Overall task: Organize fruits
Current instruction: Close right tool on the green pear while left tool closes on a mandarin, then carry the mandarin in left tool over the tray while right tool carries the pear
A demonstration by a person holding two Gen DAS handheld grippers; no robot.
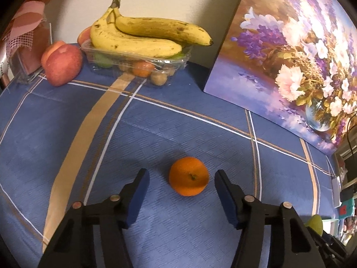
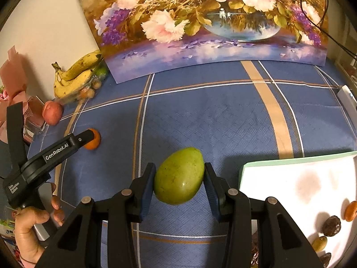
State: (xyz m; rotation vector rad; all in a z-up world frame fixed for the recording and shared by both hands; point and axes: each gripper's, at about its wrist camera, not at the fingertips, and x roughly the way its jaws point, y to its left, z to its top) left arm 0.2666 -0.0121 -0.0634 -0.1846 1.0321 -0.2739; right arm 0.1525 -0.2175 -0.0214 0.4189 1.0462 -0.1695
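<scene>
A small orange (image 1: 188, 176) lies on the blue checked cloth (image 1: 178, 122). My left gripper (image 1: 182, 172) stands open around it, with a gap between each blue pad and the peel. The right wrist view shows the same gripper (image 2: 89, 137) reaching to the orange (image 2: 94, 144), with a hand (image 2: 31, 230) on its grip. My right gripper (image 2: 180, 166) is shut on a green mango (image 2: 179, 175), both pads pressing its sides, above the cloth. The mango (image 1: 314, 223) peeks in at the lower right of the left wrist view.
A clear plastic tray (image 1: 178, 63) at the back holds bananas (image 1: 142, 38) and small fruits, with a red apple (image 1: 62, 64) beside it. A flower painting (image 1: 290, 55) leans against the wall. A white tray (image 2: 279, 178) with several small fruits sits at the right.
</scene>
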